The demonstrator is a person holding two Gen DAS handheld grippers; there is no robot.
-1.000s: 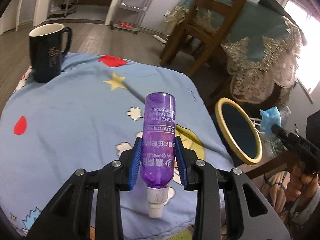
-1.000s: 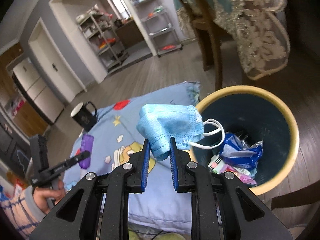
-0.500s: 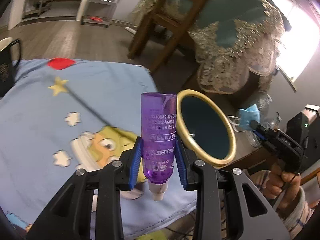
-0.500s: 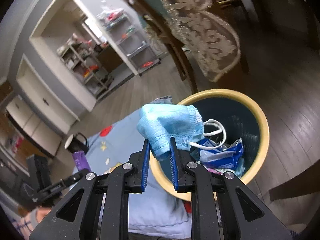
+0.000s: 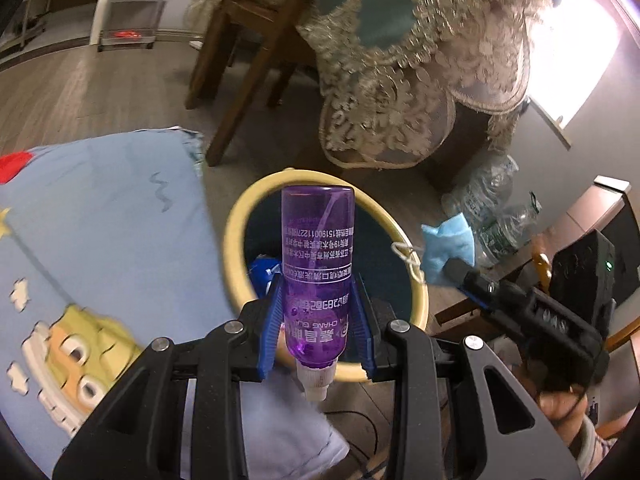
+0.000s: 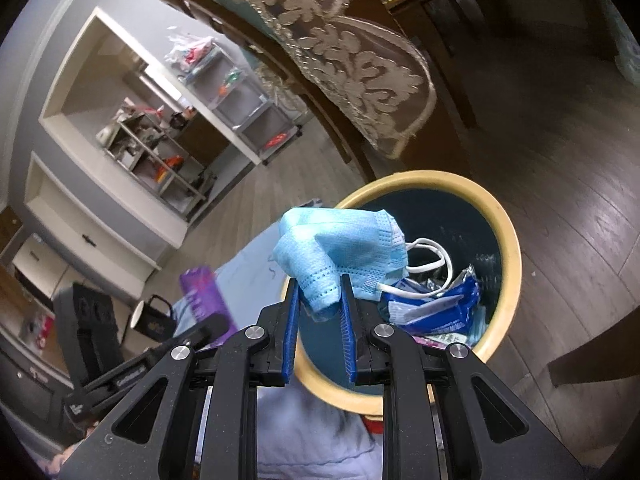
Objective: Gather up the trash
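Landmark: the yellow-rimmed bin (image 5: 236,240), dark blue inside, standing on the wood floor just beside the desk edge.

1. Left gripper (image 5: 318,320): jaws clamped on the purple bottle (image 5: 318,256). The bottle stands neck-down between the blue pads, its white cap (image 5: 316,384) poking out below them and its flat base uppermost. Seen from the left wrist, it sits in front of the bin's mouth.

2. Right gripper (image 6: 320,316): jaws clamped on a pinched corner of the blue face mask (image 6: 340,248). The rest of the mask bunches up past the jaw tips, over the near rim of the bin; one white ear loop (image 6: 436,260) hangs over its opening.

3. Bin contents: blue-and-white wrappers (image 6: 436,308) and other litter at the bottom.

4. Desk (image 5: 100,240), left of the bin: covered by a light blue cartoon-print cloth. A black mug (image 6: 154,318) stands on it, well apart from the bin.

5. Beyond the bin: a wooden chair (image 5: 256,40) and a table draped in a teal lace-edged cloth (image 5: 400,80).
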